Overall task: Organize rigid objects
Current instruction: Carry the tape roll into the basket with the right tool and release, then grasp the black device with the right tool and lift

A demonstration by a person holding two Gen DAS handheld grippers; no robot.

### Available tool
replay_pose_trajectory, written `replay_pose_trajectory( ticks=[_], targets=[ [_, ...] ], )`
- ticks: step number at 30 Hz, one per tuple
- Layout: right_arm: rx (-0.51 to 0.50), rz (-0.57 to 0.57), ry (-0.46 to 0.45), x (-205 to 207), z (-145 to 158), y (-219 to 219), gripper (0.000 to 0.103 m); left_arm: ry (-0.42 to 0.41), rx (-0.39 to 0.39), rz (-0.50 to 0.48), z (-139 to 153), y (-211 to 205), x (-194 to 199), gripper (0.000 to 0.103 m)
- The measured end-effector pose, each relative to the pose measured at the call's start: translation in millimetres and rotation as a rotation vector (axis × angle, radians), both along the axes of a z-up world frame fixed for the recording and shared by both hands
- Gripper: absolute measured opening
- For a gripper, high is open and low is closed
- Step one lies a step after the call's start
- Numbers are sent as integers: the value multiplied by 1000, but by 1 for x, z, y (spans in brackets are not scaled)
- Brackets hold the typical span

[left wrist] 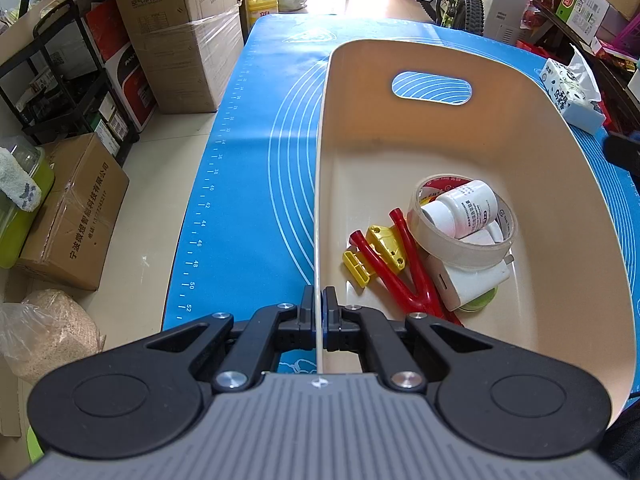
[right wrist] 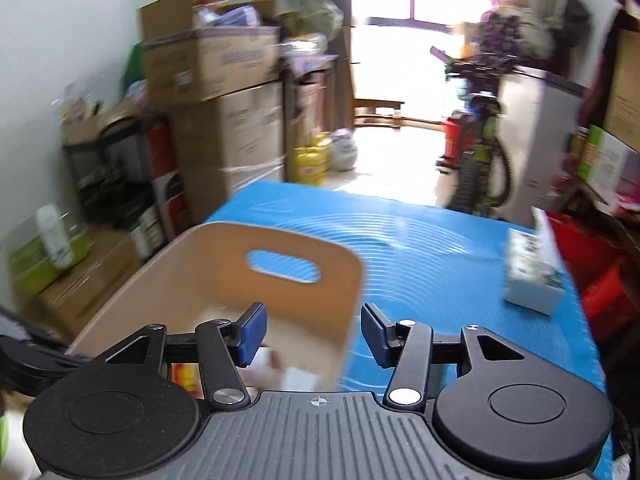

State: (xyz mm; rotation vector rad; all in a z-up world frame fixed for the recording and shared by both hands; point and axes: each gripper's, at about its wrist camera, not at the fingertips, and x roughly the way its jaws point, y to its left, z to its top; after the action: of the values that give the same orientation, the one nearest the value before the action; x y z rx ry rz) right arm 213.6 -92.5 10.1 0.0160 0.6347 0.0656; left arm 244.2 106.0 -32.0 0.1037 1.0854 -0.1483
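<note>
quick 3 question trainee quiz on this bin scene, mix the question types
1. True or false: the left gripper is shut on the bin wall.
2. What lies inside the tape roll? A) white bottle B) tissue pack C) red slingshot
3. Fill in: the right gripper holds ____.

Key: 1 true; 2 A, the white bottle; 3 nothing, its jaws stand open and empty.

Both wrist views look down, sharing the bin (left wrist: 440, 152).
</note>
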Motion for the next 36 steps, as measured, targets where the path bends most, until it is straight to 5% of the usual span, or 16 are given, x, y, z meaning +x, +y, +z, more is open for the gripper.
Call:
replay_pose_trajectory(
  ticks=[9, 20, 36],
  targets=[
    [-12, -179, 30, -8, -49, -53, 64, 0, 1, 0, 0, 0, 0, 4],
    [-11, -234, 64, -1, -109, -51, 71, 0, 1, 0, 0, 0, 0, 4],
    [31, -327, 66, 16, -151, -49, 73, 0, 1, 0, 0, 0, 0, 4]
  ],
)
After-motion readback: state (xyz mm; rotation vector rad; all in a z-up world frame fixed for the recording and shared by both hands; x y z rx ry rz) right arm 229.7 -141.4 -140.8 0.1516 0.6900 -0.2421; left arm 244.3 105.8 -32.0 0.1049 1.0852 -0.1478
